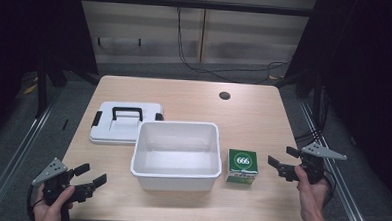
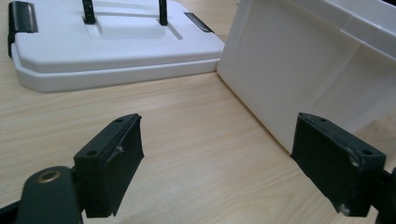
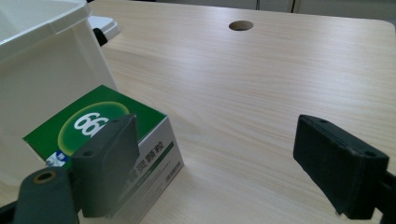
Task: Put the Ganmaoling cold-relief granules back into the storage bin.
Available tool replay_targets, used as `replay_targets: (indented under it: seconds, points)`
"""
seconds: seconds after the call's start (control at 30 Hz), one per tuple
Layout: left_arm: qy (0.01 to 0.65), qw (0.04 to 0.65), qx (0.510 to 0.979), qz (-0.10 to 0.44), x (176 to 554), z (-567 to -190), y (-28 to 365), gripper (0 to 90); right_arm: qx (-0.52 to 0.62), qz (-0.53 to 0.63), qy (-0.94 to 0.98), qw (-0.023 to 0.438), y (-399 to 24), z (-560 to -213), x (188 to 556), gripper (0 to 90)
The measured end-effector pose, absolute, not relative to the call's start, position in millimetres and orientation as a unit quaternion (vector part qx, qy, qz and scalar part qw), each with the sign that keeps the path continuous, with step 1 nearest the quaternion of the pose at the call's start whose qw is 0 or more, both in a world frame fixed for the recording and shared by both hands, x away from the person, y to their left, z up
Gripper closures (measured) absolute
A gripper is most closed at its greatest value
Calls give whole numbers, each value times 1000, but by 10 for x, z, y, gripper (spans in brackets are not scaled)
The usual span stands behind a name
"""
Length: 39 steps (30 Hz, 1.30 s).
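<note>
Approach step, nothing gripped yet. Right hand-held gripper (image 1: 280, 167) near the right edge of the pale wood-grain worktop (image 1: 253, 118), jaws spread wide and empty, aimed toward the small green-and-white cardboard box with "666" in a white circle on its top (image 1: 242, 166). Box flat on the worktop, just beside the right wall of the open white rectangular plastic bin (image 1: 176, 154), apart from the gripper. In the right gripper view, one jaw in front of the box's near corner, the other well off over bare wood, so not yet centred. Left hand-held gripper (image 1: 90, 178) low at the front left corner, jaws likewise spread and empty, pointing at the bin's left wall (image 2: 299, 70) and the flat white plastic lid with black handle and clips (image 1: 126, 121) lying behind the bin's left side. Judged next: sideways shift to bring the box between both jaws, then closing on its two opposite faces, gently enough not to crush the thin card, probably for a lift into the empty bin.
</note>
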<state>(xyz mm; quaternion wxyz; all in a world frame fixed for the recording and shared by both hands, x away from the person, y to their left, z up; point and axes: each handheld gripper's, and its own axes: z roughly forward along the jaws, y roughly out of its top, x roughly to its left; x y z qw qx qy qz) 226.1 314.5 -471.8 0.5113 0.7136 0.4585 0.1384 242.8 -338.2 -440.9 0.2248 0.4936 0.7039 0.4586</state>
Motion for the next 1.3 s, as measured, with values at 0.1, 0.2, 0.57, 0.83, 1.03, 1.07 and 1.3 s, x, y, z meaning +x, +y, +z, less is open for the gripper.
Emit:
replay_targets:
  seconds: [0.1, 0.2, 0.57, 0.83, 1.03, 1.07, 1.3]
  points:
    - [459, 508, 715, 142, 2259, -4719, 3154, 161, 495, 461, 702, 224, -3391, -4405, 2442, 137]
    - [464, 507, 712, 146, 2252, -4716, 3175, 161, 498, 463, 704, 205, -3413, -4397, 2454, 137]
    - [457, 508, 716, 143, 2240, -4717, 3164, 161, 475, 449, 725, 219, -3326, -4219, 2427, 135]
    - [456, 508, 717, 141, 2244, -4714, 3154, 161, 443, 472, 728, 223, -3185, -4061, 2471, 129]
    - [457, 510, 715, 142, 2241, -4710, 3160, 161, 426, 444, 765, 191, -3074, -3943, 2554, 130]
    - [457, 510, 714, 143, 2245, -4712, 3161, 161, 420, 444, 770, 185, -3058, -3919, 2570, 131]
    - [458, 511, 714, 141, 2239, -4711, 3167, 161, 362, 397, 819, 199, -2868, -3752, 2697, 129]
